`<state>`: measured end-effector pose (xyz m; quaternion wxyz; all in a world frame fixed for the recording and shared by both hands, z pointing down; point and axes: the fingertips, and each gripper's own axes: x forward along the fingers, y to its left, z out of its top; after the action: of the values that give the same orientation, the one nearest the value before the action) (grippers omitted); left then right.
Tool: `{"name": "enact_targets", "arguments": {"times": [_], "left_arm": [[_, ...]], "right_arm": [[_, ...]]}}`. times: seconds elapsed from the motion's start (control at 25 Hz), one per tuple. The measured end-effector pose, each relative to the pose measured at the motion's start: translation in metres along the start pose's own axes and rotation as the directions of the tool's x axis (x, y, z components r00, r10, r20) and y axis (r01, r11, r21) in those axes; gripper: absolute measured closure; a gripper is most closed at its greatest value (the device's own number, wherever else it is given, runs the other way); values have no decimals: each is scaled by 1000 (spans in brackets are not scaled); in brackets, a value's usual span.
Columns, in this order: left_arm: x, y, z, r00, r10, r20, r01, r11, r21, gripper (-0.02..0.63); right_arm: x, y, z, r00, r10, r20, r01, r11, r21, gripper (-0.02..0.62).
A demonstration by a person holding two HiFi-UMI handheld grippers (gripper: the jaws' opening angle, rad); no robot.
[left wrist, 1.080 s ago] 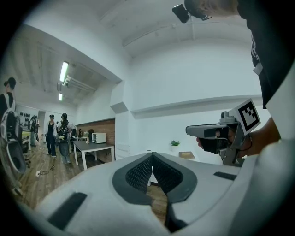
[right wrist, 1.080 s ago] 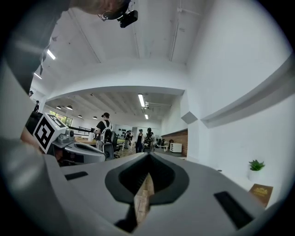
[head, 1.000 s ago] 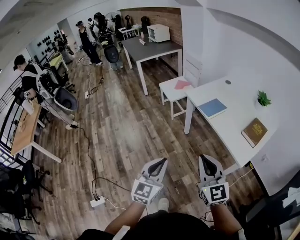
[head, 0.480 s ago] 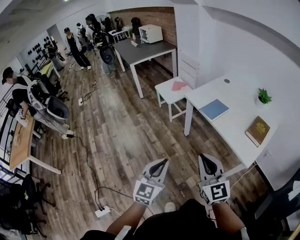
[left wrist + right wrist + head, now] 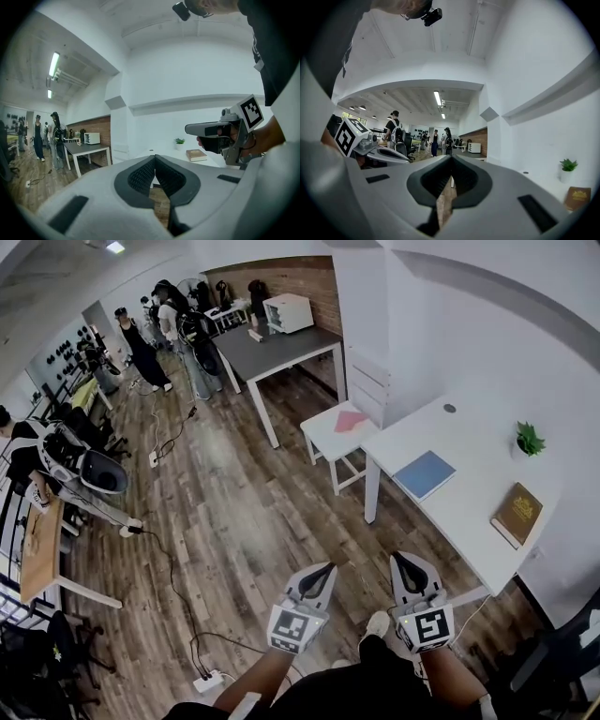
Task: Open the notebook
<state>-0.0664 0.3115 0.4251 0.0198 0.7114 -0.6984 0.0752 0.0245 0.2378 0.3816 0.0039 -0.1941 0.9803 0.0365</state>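
On the white desk (image 5: 469,442), well ahead, the blue notebook (image 5: 425,473) lies closed, shown only by the head view; the gripper views catch the brown book (image 5: 196,155) instead. The left gripper (image 5: 326,570) and right gripper (image 5: 403,561) are pressed together, empty.

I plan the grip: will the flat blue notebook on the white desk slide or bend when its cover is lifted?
Probably light: the flat blue notebook looks thin, so it may slide on the smooth white desk. Its cover likely flexes rather than staying stiff.

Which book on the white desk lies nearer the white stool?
The flat blue notebook, at the white desk's end beside the white stool; the thick brown book lies farther along.
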Motion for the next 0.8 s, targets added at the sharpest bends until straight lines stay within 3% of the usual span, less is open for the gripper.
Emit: {"name": "enact_targets", "arguments": {"times": [0.56,0.8], "left_arm": [[164,27,30,1000,-24,-18,25,999,34,600],[221,15,28,995,-93,-28,94,995,33,600]], "right_arm": [[74,-162,-7,998,-58,19,57,998,12,601],[80,-215,-18,994,-106,-8,106,994,19,601]]}}
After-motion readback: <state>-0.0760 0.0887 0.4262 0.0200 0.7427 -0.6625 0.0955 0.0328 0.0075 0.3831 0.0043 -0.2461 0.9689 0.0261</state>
